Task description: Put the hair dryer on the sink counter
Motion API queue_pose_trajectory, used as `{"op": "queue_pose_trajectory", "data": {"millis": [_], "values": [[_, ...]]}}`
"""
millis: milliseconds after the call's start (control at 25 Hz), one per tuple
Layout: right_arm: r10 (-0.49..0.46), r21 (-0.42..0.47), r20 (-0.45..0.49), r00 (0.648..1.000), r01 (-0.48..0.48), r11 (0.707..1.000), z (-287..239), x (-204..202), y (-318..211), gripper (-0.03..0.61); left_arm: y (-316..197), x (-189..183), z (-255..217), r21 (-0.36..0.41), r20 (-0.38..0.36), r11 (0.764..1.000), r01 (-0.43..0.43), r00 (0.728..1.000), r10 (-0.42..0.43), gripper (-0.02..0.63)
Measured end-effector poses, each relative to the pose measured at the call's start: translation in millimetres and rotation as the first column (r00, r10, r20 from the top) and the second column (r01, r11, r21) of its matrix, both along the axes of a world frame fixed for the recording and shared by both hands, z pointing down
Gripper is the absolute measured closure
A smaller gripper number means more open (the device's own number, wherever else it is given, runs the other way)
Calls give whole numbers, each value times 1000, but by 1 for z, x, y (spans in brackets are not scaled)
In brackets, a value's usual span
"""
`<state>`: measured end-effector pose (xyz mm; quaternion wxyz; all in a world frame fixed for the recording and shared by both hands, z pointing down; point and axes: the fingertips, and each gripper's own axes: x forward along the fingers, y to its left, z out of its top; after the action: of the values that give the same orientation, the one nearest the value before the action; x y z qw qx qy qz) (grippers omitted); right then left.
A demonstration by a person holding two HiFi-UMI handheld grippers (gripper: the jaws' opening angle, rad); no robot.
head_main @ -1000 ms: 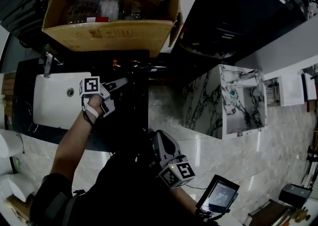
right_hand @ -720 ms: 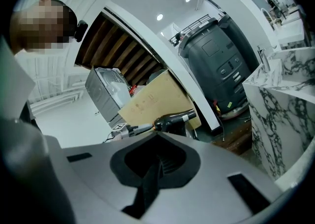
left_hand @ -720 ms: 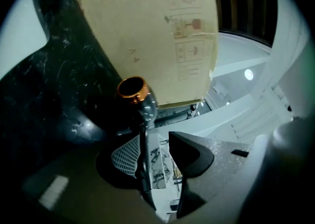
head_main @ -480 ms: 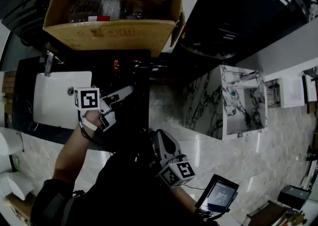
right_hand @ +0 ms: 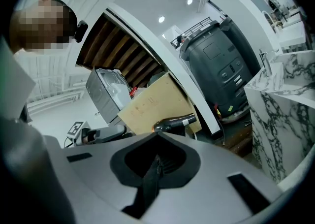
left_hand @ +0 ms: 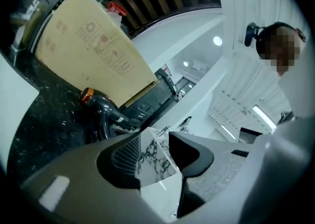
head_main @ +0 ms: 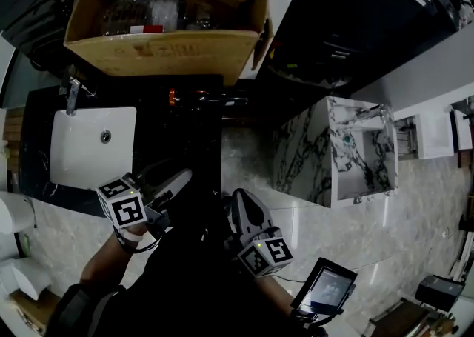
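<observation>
The dark hair dryer point(head_main: 198, 95) with an orange ring lies on the black sink counter point(head_main: 201, 143), right of the white basin point(head_main: 89, 147) and just below the cardboard box. In the left gripper view the hair dryer point(left_hand: 101, 107) rests well ahead of the jaws. My left gripper point(head_main: 176, 180) is open and empty at the counter's near edge, apart from the dryer; in its own view the left gripper point(left_hand: 155, 144) shows a marble cabinet through the gap. My right gripper point(head_main: 240, 201) hangs shut and empty near the body. Over the right gripper point(right_hand: 158, 161) the dryer point(right_hand: 174, 122) shows.
A cardboard box point(head_main: 163, 24) of packets stands behind the counter. A faucet point(head_main: 72, 95) stands at the basin's far left. A marble cabinet point(head_main: 348, 154) stands to the right across a tiled floor, a large black appliance point(head_main: 355, 17) behind it. A small screen point(head_main: 326, 291) is at the lower right.
My left gripper has drawn back from over the counter toward the body, empty. The hair dryer stays on the counter. The right gripper has hardly moved.
</observation>
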<state>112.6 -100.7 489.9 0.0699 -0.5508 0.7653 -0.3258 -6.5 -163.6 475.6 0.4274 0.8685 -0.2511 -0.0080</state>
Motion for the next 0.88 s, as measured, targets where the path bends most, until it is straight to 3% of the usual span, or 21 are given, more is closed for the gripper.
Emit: {"op": "queue_pose_trajectory", "data": {"millis": [280,880], "values": [[-21,24,-6,1000,21,999,-2,-6,-4,583,36,2,-12,84,44,996,2,999,-5,445],[-40,48,-71,997,44,998,-12,-9,-7,583,53,23,-20,81,1,995,-63,998,63,445]]}}
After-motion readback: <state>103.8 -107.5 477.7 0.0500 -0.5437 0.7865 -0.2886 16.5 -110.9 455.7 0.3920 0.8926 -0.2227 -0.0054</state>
